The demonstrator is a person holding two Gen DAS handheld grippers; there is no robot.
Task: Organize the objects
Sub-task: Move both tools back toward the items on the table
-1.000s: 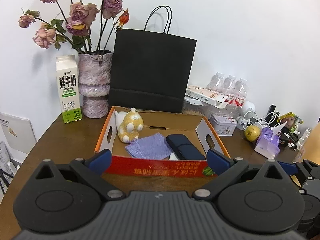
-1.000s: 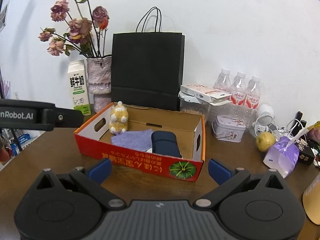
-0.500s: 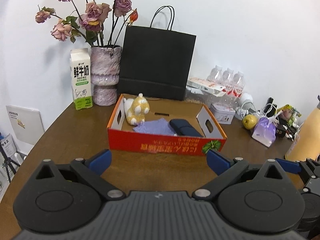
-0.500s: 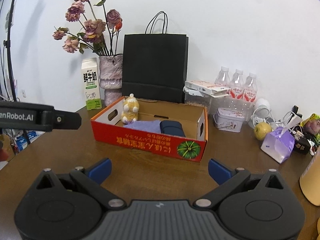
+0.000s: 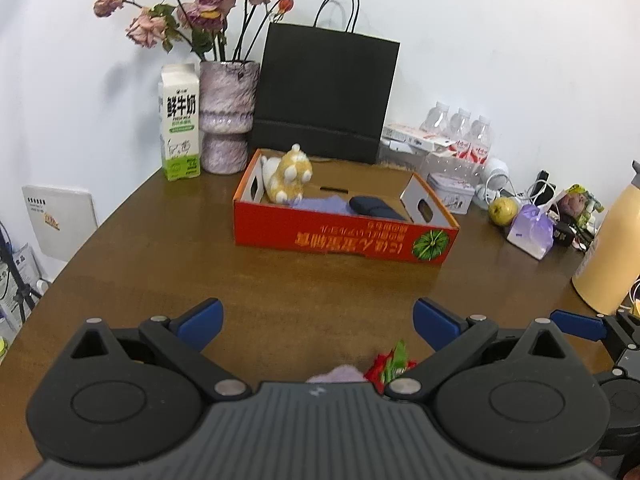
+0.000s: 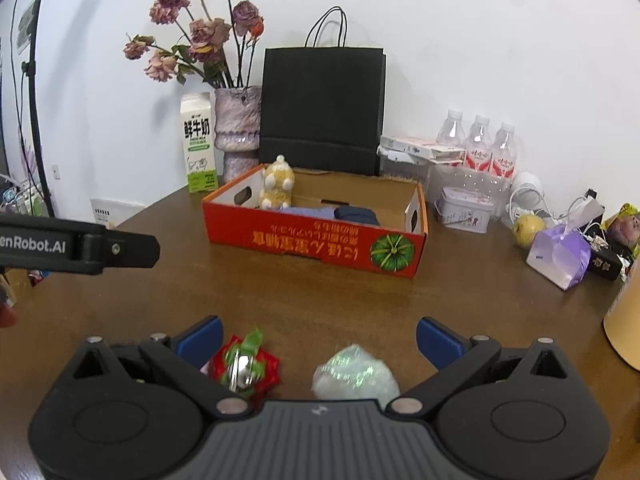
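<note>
Right wrist view: both grippers spread wide and empty above bare tabletop.
Red box lies mid-table, long axis left-right; red bow and crumpled wrap sit between right gripper fingers; left gripper hovers well short of box.

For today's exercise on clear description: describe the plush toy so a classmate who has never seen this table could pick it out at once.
Find the red cardboard box in the middle of the wooden table, in front of the black paper bag. In its far left corner sits the plush toy. It is the only yellow and white thing there; beside it lie a purple cloth and a dark blue case.
</note>
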